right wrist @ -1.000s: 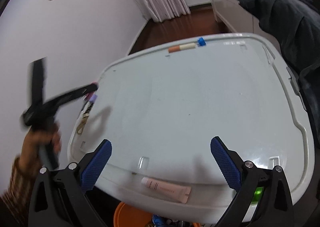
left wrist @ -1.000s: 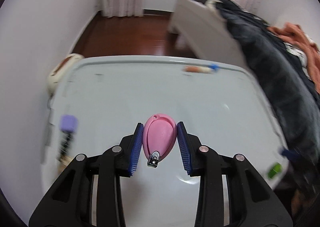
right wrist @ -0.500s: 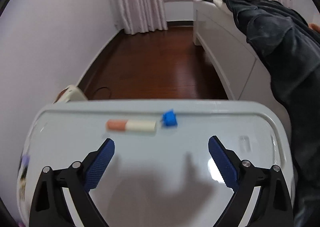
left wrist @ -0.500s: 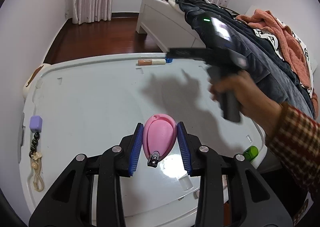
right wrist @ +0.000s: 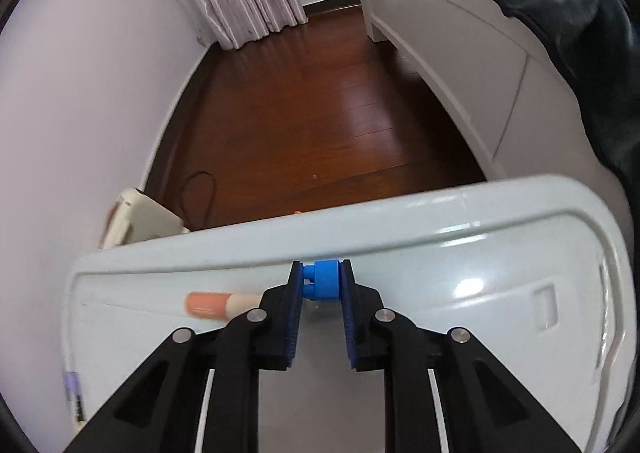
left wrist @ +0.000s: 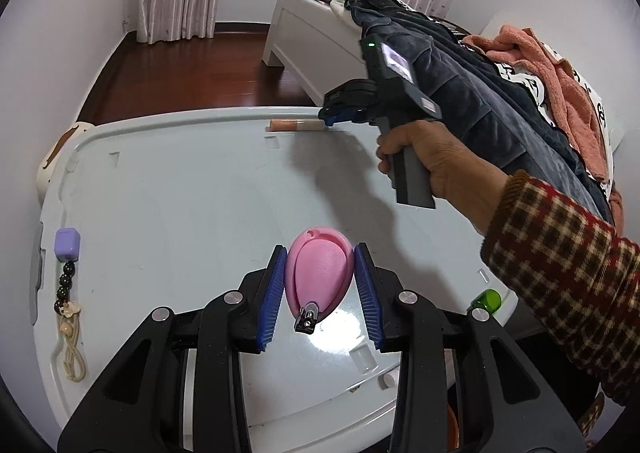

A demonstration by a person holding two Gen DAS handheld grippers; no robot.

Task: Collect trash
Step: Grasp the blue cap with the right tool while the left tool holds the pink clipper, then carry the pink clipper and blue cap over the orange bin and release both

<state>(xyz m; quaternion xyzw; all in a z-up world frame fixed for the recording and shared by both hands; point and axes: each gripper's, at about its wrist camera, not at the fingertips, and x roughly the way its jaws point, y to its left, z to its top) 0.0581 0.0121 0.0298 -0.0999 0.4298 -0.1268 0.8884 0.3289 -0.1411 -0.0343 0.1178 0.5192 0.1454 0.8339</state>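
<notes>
My left tool (left wrist: 320,295) grips a pink nail clipper (left wrist: 319,273) between its pads, above the near part of the desk (left wrist: 192,189). At the desk's far rim, my right tool (right wrist: 320,283) is clamped on a small blue block (right wrist: 325,279). Just beside it lies a peach-capped tube (right wrist: 218,304).

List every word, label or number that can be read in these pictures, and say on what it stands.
Nothing can be read for certain.
Black marks on the white bedding: too distorted to read.
Small lit screen: blurred.
Sticker below it: too small.
Faint print on the orange tube: blurred.
</notes>
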